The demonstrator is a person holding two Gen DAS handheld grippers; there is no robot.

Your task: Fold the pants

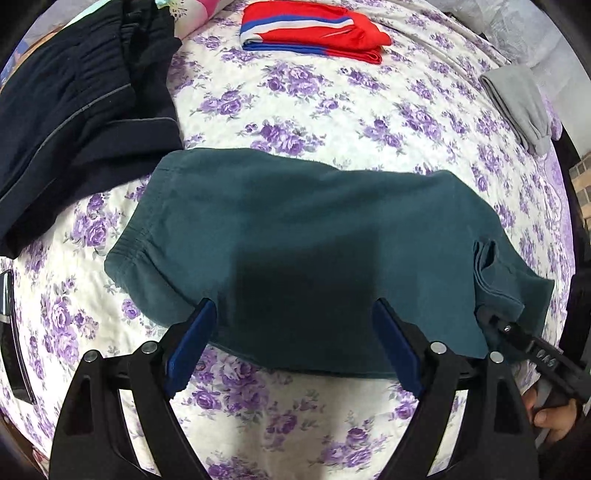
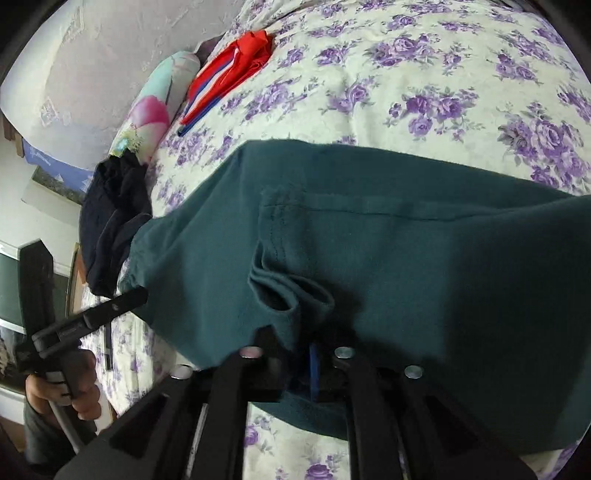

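Teal pants lie folded at the bed's near edge; left tool spread apart, right tool clamped on their hem. No legible writing.

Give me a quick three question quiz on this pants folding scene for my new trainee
1. True or false: the left gripper is shut on the teal pants.
2. Which gripper pinches the teal pants' hem end? A) left B) right C) neither
3. Fill in: the folded red pants carry blue and ____ stripes.

Key: 1 false, its jaws stand open above the cloth; 2 B, the right gripper is closed on the fabric; 3 white.
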